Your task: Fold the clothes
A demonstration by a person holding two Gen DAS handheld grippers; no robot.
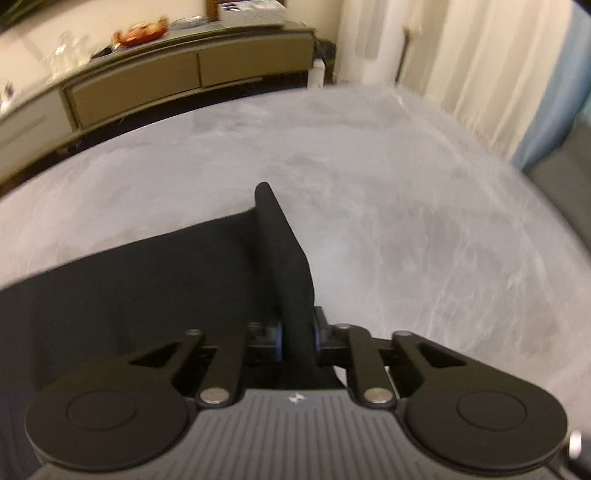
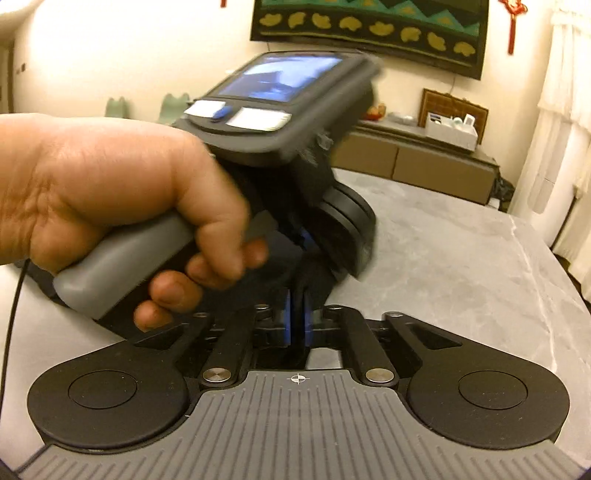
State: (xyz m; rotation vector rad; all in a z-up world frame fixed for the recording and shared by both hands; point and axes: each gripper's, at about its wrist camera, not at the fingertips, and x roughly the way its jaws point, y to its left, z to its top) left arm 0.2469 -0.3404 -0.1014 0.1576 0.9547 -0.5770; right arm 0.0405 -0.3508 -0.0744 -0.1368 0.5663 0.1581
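A black garment (image 1: pixel 122 295) lies spread on the grey marble table (image 1: pixel 406 192) to the left in the left wrist view. My left gripper (image 1: pixel 298 332) is shut on a folded edge of it, which stands up between the jaws. My right gripper (image 2: pixel 297 321) is shut on a bunch of the same black garment (image 2: pixel 314 284), with blue pads (image 2: pixel 288 325) pressed on the cloth. The person's hand (image 2: pixel 110 184) holding the left gripper's body (image 2: pixel 288 122) fills the left and middle of the right wrist view, just in front of my right gripper.
A low brown sideboard (image 1: pixel 192 74) with a red dish (image 1: pixel 140 33) and a white box (image 1: pixel 251 14) stands beyond the table's far edge. Cream curtains (image 1: pixel 480 55) hang at the right. A dark wall hanging (image 2: pixel 369 26) is behind.
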